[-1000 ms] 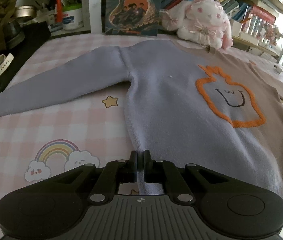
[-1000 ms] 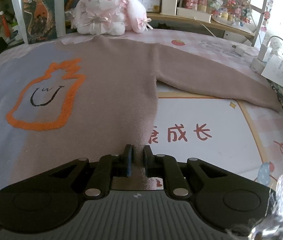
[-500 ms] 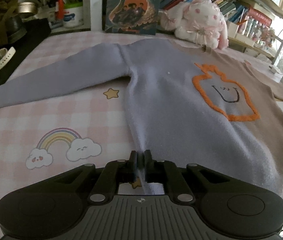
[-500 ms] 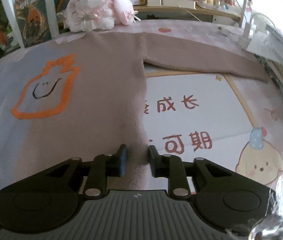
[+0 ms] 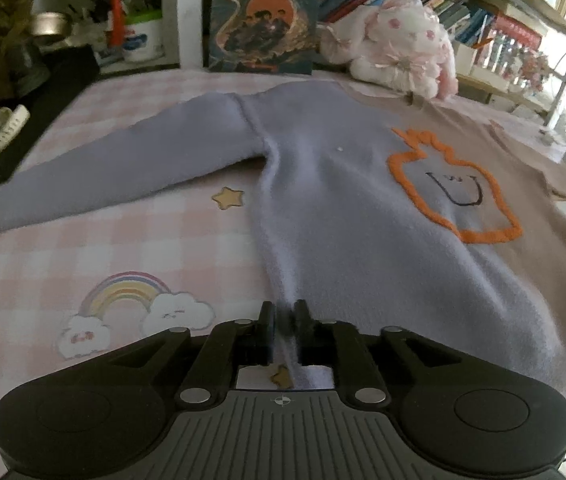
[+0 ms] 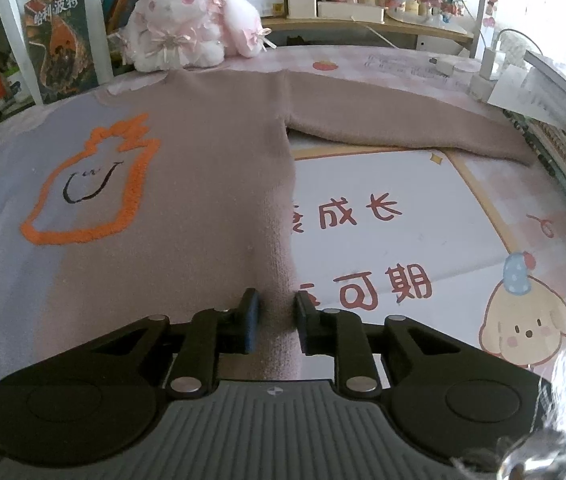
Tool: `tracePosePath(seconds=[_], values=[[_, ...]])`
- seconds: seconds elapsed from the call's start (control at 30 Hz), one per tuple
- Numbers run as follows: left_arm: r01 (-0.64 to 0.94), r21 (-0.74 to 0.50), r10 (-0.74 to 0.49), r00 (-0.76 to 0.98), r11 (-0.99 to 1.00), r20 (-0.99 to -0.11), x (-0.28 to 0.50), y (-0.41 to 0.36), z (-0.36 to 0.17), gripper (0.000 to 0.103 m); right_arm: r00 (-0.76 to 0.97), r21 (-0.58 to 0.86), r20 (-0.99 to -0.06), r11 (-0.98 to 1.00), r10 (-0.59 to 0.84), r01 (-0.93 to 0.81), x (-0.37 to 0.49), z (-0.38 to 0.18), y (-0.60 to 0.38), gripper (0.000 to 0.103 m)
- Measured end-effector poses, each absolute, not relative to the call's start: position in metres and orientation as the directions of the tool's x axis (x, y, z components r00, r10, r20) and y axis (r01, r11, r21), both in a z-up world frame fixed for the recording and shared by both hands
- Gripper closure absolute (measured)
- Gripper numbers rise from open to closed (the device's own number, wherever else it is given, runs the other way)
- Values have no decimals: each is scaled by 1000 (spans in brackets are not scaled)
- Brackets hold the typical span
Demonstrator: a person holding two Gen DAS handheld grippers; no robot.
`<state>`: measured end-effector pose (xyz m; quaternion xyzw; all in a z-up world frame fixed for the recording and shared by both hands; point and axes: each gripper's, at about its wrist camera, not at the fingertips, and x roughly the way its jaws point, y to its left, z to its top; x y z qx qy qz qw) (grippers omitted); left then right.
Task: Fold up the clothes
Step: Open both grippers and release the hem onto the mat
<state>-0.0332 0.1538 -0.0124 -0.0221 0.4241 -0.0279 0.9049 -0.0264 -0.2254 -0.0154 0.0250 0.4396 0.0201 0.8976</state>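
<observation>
While sweater [image 5: 347, 216] lies flat | left gripper [image 5: 284, 322] jaws pinch hem (lilac side) | right gripper [image 6: 277, 312] jaws parted, straddling hem

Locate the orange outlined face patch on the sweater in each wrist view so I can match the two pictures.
Left wrist view: the orange face patch sits right of centre, on the sweater chest.
Right wrist view: the same patch sits left of centre.
Shared landmark: the pink-and-white plush rabbit beyond the sweater's collar, upper right in the left view, upper left of centre in the right view.
</observation>
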Motion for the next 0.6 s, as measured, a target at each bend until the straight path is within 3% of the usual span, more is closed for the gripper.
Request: tracePosePath(seconds=[0.07,0.13,0.17,0.23,0.3,0.43,0.53,0.6], values=[[15,-53,-50,656,998,-753,-41,149,-7,85,615,48,-787,999,45,-11,-27,-15,-224,80],[-6,-55,-37,670,998,-742,-49,146,-3,77,614,44,-788,999,39,-8,-28,-16,-225,67],[-19,-57,-29,675,998,-738,-53,143,-1,68,612,46,-790,999,40,-6,-28,-16,-226,57],[-44,-53,-9,683,998,-731,-59,134,3,48,611,59,-790,998,50,-6,-30,-18,-229,50],[-72,-35,23,684,997,-729,-66,124,5,34,612,64,-789,998,56,-9,-32,-20,-232,29],[-90,-4,57,670,996,-740,-74,100,8,23,621,52,-782,998,57,-26,-39,-25,-231,16],[-71,53,87,659,996,-747,-77,80,8,20,620,51,-782,998,67,-44,-43,-27,-228,6],[-52,90,102,661,995,-744,-80,67,8,19,625,50,-777,997,73,-55,-46,-28,-227,4]])
